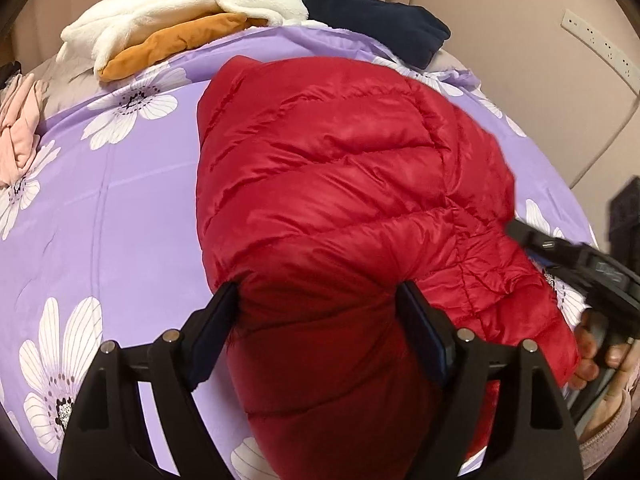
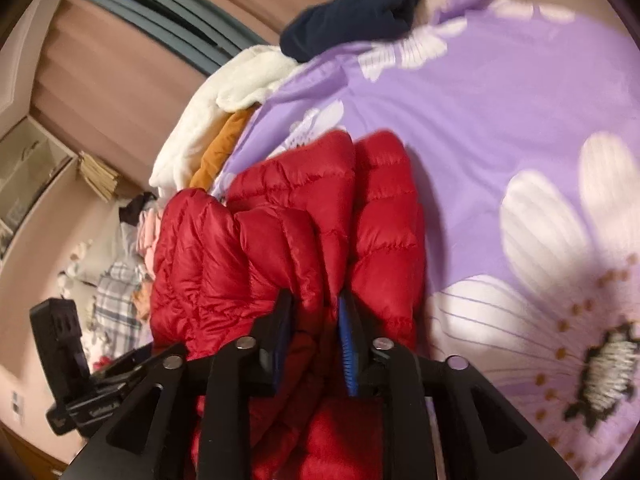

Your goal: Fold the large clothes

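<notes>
A red quilted down jacket (image 1: 340, 168) lies bunched on a purple floral bed cover (image 1: 120, 208). My left gripper (image 1: 320, 300) has its fingers wide apart around a thick fold of the jacket's near end, the padding filling the gap. My right gripper (image 2: 316, 300) is shut on another fold of the red jacket (image 2: 280, 232), with the fabric pinched between its blue pads (image 2: 347, 332). The right gripper also shows at the right edge of the left wrist view (image 1: 580, 264), held by a hand. The left gripper shows at the lower left of the right wrist view (image 2: 80, 384).
A white fleece (image 1: 172, 12) and an orange garment (image 1: 172, 48) are piled at the bed's far side, with a navy garment (image 1: 384, 20) beside them. A pink garment (image 1: 18, 128) lies at the left edge. More clothes (image 2: 120, 280) lie beyond the bed.
</notes>
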A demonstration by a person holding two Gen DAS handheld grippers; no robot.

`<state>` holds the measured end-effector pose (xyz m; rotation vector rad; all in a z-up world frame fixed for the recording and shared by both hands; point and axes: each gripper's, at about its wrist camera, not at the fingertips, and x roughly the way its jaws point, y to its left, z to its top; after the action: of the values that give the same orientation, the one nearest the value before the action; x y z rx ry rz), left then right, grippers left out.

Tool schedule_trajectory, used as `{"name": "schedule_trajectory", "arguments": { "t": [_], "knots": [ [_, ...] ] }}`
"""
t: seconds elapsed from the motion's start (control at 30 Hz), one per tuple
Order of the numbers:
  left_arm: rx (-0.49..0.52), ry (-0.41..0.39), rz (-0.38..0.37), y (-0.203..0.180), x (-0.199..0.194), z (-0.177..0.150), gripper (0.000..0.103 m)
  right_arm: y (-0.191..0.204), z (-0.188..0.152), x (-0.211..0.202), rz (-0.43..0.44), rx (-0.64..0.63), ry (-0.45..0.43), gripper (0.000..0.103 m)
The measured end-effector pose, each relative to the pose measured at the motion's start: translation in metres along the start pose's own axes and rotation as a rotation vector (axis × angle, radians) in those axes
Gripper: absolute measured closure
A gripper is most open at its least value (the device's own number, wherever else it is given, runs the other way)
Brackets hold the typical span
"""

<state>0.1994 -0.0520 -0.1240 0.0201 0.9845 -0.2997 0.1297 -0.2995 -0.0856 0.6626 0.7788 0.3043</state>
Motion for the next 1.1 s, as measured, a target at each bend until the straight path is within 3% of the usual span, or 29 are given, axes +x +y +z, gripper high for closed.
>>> {"name": "schedule_trajectory", "arguments": {
  "t": [0.07, 0.23, 0.4, 0.5, 0.67, 0.97, 1.03, 1.1],
  "knots": [
    [-0.011, 0.003, -0.008, 0.002, -0.001, 0.000, 0.022, 0.016, -0.002, -0.024, -0.021, -0.075, -0.063, 0.075],
    [-0.018, 0.003, -0.011, 0.002, -0.001, 0.002, 0.022, 0.063, -0.016, -0.056, 0.093, -0.270, -0.103, 0.075],
    [-0.018, 0.005, -0.015, 0.002, -0.001, 0.002, 0.022, 0.086, -0.043, -0.038, 0.090, -0.416, -0.025, 0.080],
    [-0.017, 0.011, -0.019, 0.004, 0.001, 0.001, 0.022, 0.078, -0.061, -0.004, -0.035, -0.450, 0.079, 0.083],
    [0.012, 0.023, -0.018, 0.002, 0.000, 0.001, 0.024, 0.053, -0.068, 0.022, -0.052, -0.407, 0.119, 0.091],
    [-0.012, -0.103, -0.074, 0.001, -0.037, 0.048, 0.049, 0.046, -0.065, 0.021, -0.013, -0.364, 0.111, 0.091],
    [0.007, -0.112, -0.078, -0.005, -0.034, 0.058, 0.064, 0.045, -0.065, 0.023, -0.010, -0.364, 0.110, 0.091],
    [0.024, -0.092, -0.078, -0.012, -0.023, 0.065, 0.070, 0.045, -0.065, 0.022, -0.007, -0.366, 0.111, 0.091]
  ]
}}
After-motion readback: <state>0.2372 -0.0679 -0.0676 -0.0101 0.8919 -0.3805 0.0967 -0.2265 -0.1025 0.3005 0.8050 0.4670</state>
